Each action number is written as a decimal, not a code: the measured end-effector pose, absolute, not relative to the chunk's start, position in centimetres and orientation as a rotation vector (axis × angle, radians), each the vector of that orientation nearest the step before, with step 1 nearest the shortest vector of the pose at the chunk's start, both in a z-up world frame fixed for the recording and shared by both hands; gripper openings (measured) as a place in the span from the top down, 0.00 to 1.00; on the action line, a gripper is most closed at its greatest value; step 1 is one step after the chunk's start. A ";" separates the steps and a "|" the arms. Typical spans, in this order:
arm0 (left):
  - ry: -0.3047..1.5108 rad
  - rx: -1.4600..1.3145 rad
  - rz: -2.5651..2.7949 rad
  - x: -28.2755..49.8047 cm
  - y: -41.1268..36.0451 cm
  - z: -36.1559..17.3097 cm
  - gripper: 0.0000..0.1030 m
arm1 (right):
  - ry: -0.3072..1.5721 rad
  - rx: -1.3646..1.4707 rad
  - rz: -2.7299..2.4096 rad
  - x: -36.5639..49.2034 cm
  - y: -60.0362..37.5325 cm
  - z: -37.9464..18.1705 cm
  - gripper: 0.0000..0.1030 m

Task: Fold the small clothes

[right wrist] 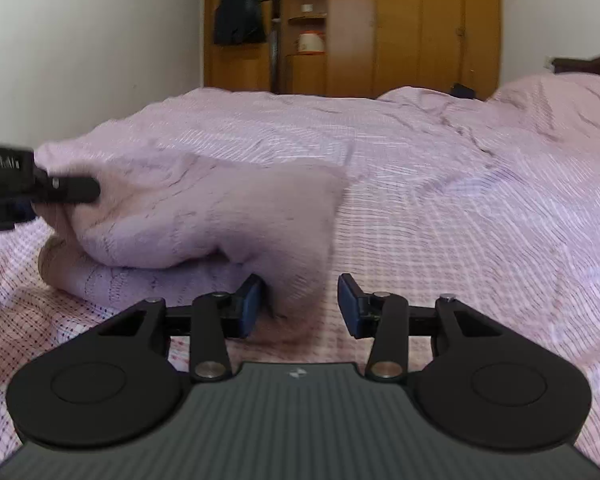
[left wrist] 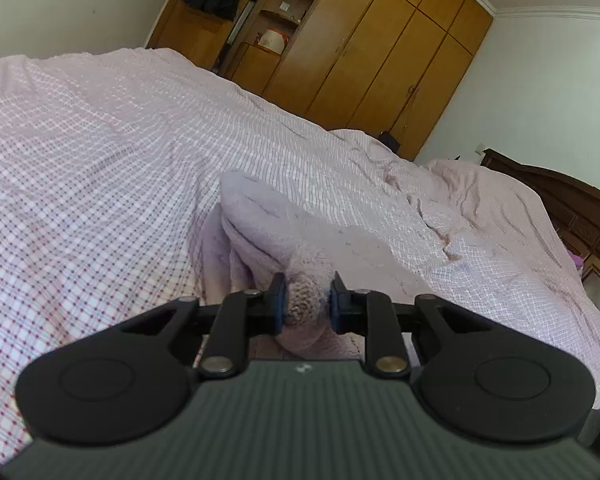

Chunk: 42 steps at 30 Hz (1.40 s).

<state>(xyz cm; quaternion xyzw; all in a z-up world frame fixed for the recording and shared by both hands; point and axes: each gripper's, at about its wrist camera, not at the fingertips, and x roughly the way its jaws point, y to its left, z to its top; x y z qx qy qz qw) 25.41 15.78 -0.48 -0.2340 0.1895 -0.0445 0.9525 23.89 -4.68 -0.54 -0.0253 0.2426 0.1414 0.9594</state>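
Note:
A pale pink fleecy garment (left wrist: 268, 224) lies bunched on the bed, its near edge a knitted cuff. My left gripper (left wrist: 306, 304) is shut on that cuff, with both blue pads pressing the fabric. In the right wrist view the same garment (right wrist: 204, 216) is folded over in a thick roll, and the left gripper (right wrist: 94, 192) bites its left end. My right gripper (right wrist: 300, 304) stands open low over the bed. A blurred corner of the garment hangs between its fingers, against the left pad and apart from the right one.
A pink checked bedspread (left wrist: 100, 152) covers the whole bed and is rumpled toward the pillows (left wrist: 500, 200). A wooden wardrobe (left wrist: 380, 48) with open shelves and dark hanging clothes stands beyond the bed. The dark headboard (left wrist: 572, 200) is at the right.

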 end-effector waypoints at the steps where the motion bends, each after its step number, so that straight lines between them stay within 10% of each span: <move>1: 0.389 -0.474 -0.090 25.8 15.8 -0.6 0.77 | 0.474 -0.053 0.289 23.8 -4.4 -0.4 0.52; 7: 0.441 -0.462 -0.025 26.1 16.4 -0.8 0.78 | 0.446 0.030 0.190 24.2 -5.7 -0.6 0.73; 25: 0.462 -0.432 0.108 23.5 17.0 0.3 0.71 | 0.559 0.137 0.303 20.5 -13.2 0.8 0.80; 33: 0.285 -0.238 0.089 24.2 13.6 3.8 0.80 | 0.477 0.200 0.407 27.2 -9.9 3.4 0.93; 42: 0.545 -0.158 0.004 28.1 11.1 -2.3 0.93 | 0.588 0.017 0.309 27.2 -6.5 -2.0 0.95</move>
